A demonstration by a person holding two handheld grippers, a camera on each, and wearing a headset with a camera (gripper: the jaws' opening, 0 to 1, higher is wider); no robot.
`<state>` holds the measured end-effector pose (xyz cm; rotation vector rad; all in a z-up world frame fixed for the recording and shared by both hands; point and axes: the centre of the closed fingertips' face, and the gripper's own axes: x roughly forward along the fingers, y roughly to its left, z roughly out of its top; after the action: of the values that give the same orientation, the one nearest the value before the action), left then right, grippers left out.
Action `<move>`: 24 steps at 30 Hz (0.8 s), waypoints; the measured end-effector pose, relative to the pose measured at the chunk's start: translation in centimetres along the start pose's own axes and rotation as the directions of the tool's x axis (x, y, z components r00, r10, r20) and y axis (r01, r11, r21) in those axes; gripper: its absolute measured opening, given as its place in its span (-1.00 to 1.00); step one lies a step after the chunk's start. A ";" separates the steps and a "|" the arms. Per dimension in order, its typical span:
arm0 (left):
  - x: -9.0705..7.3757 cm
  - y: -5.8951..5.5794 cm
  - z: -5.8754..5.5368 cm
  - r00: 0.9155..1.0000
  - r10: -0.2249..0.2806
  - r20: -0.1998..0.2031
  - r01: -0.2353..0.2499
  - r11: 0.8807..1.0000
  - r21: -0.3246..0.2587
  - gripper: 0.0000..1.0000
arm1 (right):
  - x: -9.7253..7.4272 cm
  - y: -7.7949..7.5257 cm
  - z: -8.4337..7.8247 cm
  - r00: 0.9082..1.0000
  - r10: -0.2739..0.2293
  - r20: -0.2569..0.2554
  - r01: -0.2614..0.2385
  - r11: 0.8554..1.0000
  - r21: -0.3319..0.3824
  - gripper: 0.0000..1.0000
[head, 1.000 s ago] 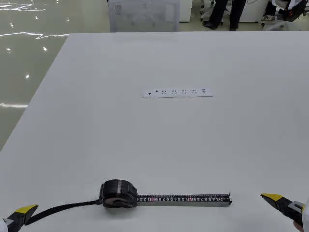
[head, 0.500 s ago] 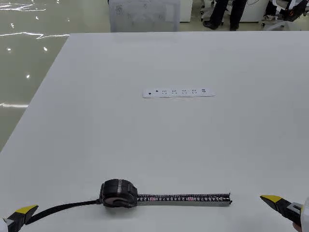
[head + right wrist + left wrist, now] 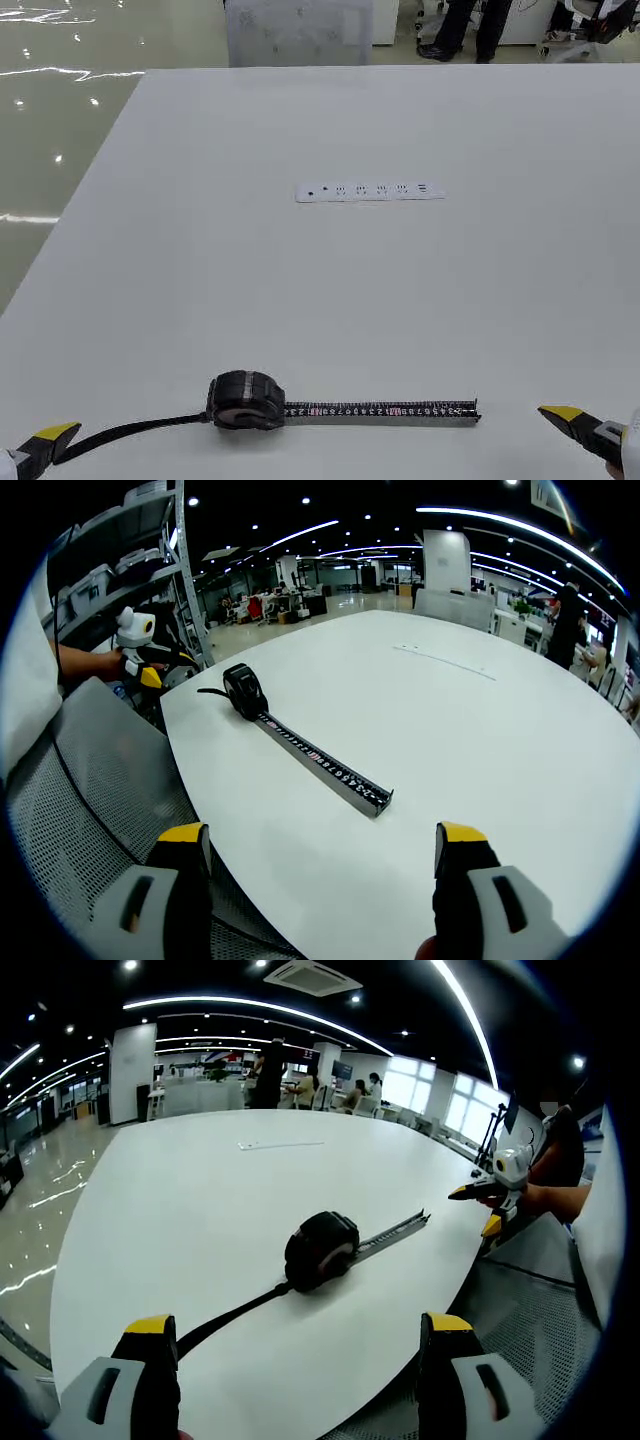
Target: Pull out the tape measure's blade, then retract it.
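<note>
Head view, tape measure (image 3: pixel 245 400) laid on white desk (image 3: pixel 350 290), blade (image 3: pixel 385 411) pulled out, left gripper (image 3: pixel 298 1324) and right gripper (image 3: pixel 320 832) clear of it, fingers (image 3: pixel 150 1332) spread.

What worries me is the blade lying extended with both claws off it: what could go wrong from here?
The blade lies extended and unheld, both claws open; released, it may whip back and jolt the loose case. The case sits close to the table's near edge, so a nudge from the left claw or right claw might push it off. The strap could snag.
</note>
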<state>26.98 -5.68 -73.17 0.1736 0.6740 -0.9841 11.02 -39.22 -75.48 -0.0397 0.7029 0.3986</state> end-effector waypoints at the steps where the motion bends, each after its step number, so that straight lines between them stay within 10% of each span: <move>1: 0.1 0.0 0.1 1.000 0.001 0.000 -0.001 1.000 -0.005 0.96 | 0.1 0.1 0.1 1.000 0.003 -0.001 -0.003 1.000 -0.001 0.88; 24: 3.5 -2.2 3.5 0.999 -0.030 -0.034 0.029 1.000 -0.012 0.92 | 1.0 0.3 0.7 1.000 0.027 0.006 -0.027 1.000 -0.009 0.88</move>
<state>28.07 -10.86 -72.19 0.1713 0.7147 -1.0073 12.04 -38.52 -75.59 -0.0375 0.6957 0.4281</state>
